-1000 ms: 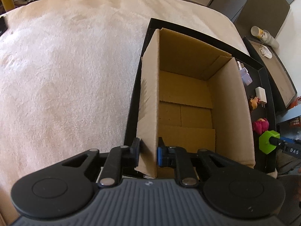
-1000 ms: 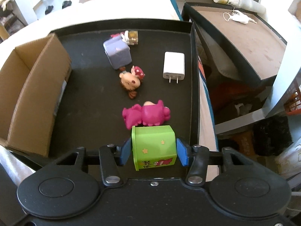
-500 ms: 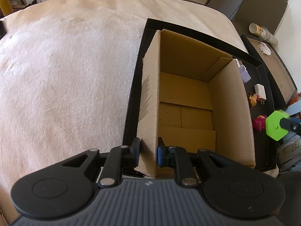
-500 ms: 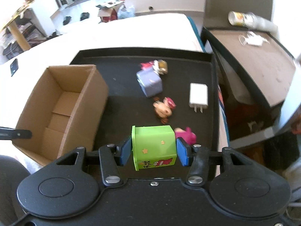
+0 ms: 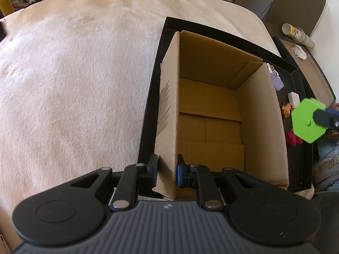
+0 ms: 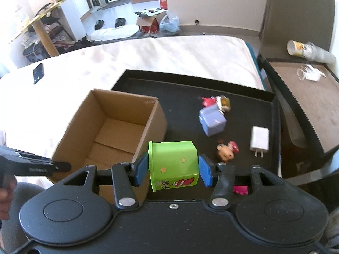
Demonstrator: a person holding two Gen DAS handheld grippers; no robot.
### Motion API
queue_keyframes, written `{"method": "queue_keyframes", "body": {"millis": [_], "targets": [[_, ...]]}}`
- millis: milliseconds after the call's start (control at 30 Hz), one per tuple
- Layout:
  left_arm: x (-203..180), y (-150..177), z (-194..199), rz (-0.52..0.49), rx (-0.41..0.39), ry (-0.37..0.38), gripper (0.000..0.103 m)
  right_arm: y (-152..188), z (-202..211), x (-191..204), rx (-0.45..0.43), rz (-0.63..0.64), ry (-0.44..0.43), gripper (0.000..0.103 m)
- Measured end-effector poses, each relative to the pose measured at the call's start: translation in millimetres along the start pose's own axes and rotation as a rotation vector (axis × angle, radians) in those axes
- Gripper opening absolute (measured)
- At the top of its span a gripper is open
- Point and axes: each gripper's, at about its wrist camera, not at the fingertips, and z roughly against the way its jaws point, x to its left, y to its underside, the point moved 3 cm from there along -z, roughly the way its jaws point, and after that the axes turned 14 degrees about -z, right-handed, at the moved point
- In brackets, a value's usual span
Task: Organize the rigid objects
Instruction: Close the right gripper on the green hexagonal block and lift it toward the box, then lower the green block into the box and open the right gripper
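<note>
Pinching the green box (image 6: 173, 165) by its two flat sides above the tray (image 6: 243, 91), the right gripper (image 6: 173, 170) carries something that looks light, stiff and smooth, while the left gripper (image 5: 167, 171) clamps the carton (image 5: 167, 114) wall.

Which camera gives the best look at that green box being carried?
The right wrist view: the green box fills its centre, stars and cartoon print showing. The left wrist view shows only its six-sided end at the right edge.
</note>
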Motion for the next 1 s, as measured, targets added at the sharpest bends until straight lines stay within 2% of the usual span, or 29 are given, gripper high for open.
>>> {"method": "queue_keyframes", "body": {"millis": [500, 1000], "targets": [[-1, 0, -10, -0.017, 0.015, 0.028, 0.016, -8, -18, 57, 0.017, 0.068, -0.063, 0.050], [5, -10, -17, -0.018, 0.030, 0.044, 0.016, -7, -56, 91, 0.088, 0.068, -0.084, 0.052]]}}
